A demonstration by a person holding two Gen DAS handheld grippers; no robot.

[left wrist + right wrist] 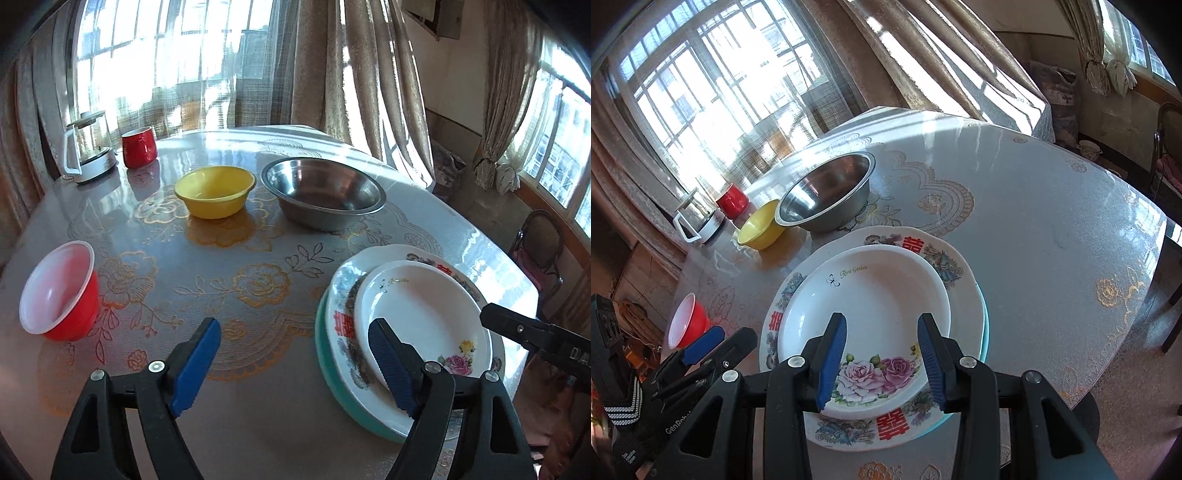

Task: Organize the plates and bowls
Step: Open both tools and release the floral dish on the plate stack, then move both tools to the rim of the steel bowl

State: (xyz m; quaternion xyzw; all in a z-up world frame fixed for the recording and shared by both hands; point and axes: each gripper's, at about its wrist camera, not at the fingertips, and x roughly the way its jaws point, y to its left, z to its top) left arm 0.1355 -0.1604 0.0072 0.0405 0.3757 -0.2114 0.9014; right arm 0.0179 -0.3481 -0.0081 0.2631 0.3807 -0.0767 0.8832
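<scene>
A stack of three plates sits near the table's front edge, with a teal plate (321,350) at the bottom. On it lies a patterned plate (923,247) with red characters, and a white rose plate (871,295) is on top. My right gripper (882,360) hovers over the near rim of the rose plate, its jaws partly apart and pressing on nothing. My left gripper (295,354) stands wide open just left of the stack, with only tablecloth between its fingers. A red bowl (59,291) with a white inside sits far left. A yellow bowl (216,192) and a steel bowl (325,192) stand behind.
A red cup (139,147) and a glass kettle (90,151) stand at the back left of the round table (258,406). Curtains and windows close off the far side. A chair (539,243) stands off the table's right edge. A gloved hand (628,424) holds the left gripper.
</scene>
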